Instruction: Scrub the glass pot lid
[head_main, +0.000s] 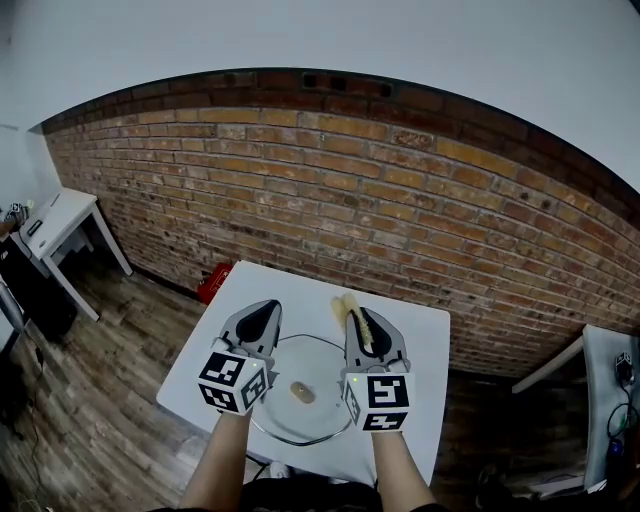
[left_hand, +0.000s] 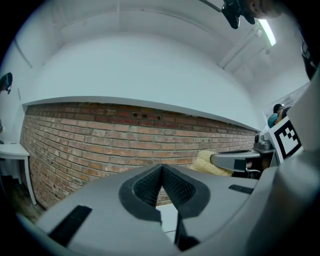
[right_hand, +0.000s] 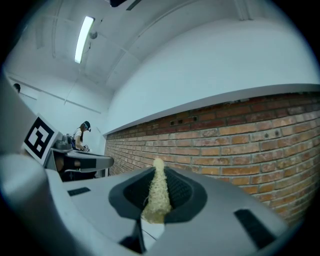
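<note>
A round glass pot lid with a pale oval knob lies flat on the smooth white desk, near its front edge. The right gripper pinches a fibrous, straw-yellow scrub pad (coarse, loofah-like). The left gripper keeps its ribbed black jaws clenched on nothing. A rough red brick wall stands behind.

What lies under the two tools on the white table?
A glass pot lid with a pale knob lies on the white table. The left tool and right tool cover parts of its rim.
</note>
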